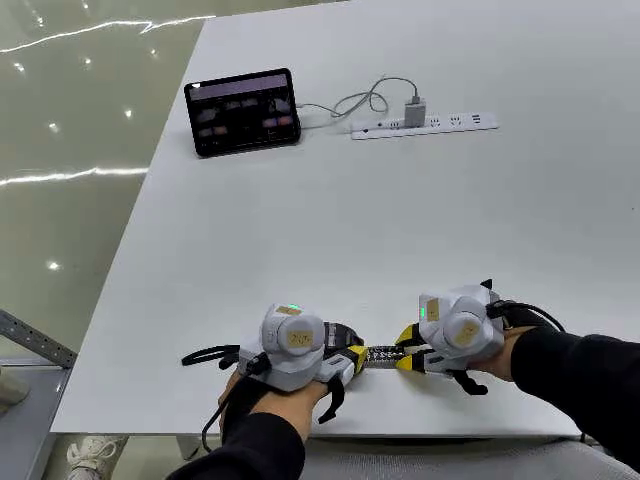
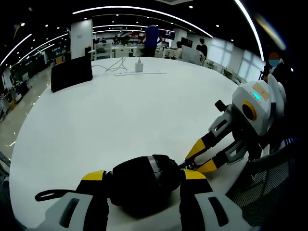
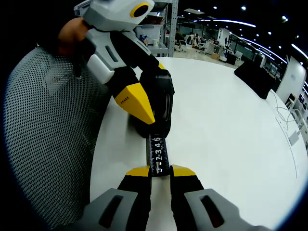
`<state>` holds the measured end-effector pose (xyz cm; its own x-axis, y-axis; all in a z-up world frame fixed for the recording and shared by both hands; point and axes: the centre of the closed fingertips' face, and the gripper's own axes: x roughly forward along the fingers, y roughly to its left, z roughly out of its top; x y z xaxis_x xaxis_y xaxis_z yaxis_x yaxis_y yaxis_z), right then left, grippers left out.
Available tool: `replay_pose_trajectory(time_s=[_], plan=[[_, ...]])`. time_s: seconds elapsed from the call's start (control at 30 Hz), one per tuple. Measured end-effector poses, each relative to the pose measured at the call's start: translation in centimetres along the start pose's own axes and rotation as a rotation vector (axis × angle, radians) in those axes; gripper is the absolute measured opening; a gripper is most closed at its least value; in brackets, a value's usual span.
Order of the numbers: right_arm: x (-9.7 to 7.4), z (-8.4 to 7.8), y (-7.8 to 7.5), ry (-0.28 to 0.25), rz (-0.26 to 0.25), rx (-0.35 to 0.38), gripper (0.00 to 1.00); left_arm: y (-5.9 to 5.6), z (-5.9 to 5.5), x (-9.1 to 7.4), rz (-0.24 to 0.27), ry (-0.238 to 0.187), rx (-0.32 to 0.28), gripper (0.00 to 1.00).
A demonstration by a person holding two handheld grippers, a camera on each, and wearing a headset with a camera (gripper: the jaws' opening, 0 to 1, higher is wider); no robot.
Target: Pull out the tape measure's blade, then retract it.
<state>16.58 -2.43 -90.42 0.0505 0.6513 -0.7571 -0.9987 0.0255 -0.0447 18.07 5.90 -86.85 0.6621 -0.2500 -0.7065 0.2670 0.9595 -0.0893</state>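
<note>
Right gripper view: right gripper (image 3: 159, 171) fingers (image 3: 138, 172) pinch the blade (image 3: 157, 150); left gripper (image 3: 155, 107) fingers (image 3: 137, 102) clamp the tape measure (image 3: 164, 92).

Open-plan office hall, seen from a large white table (image 1: 420, 220)

The table carries a tablet (image 1: 243, 110) and a power strip (image 1: 425, 124) with a charger plugged in. Beside it, a glossy floor (image 1: 70, 150) mirrors the long ceiling light strips (image 2: 144, 9). Farther back are rows of desks (image 2: 113, 49) with people (image 2: 152, 36) among them (some standing, some seated). Windows (image 2: 226, 53) line one side, a metal shelving rack (image 3: 172, 21) rises beyond, and a mesh-backed office chair (image 3: 48, 130) sits at the table's edge.
</note>
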Motion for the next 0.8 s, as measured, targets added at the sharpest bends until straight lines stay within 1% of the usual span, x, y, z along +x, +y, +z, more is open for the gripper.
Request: replay_pose_trajectory(time_s=[0.2, 0.23, 0.3, 0.53, 0.8], plan=[[0.10, 0.05, -0.07, -0.001, -0.001, 0.001, 0.10, -0.01, 0.00, 0.00, 0.002, 0.000, 0.002, 0.55], [0.09, 0.04, -0.09, -0.001, 0.000, 0.018, 0.10, 0.00, 0.00, 0.01, 0.002, 0.000, 0.002, 0.55], [0.14, 0.01, -0.06, -0.001, 0.001, 0.008, 0.10, -0.01, 0.00, 0.00, 0.003, 0.000, 0.003, 0.55], [0.24, 0.16, -0.04, -0.006, 0.011, 0.013, 0.11, -0.01, 0.00, 0.00, 0.003, 0.000, 0.004, 0.55], [0.50, 0.43, -0.05, -0.015, 0.007, 0.009, 0.11, 0.02, 0.01, 0.04, 0.003, -0.002, 0.000, 0.55]])
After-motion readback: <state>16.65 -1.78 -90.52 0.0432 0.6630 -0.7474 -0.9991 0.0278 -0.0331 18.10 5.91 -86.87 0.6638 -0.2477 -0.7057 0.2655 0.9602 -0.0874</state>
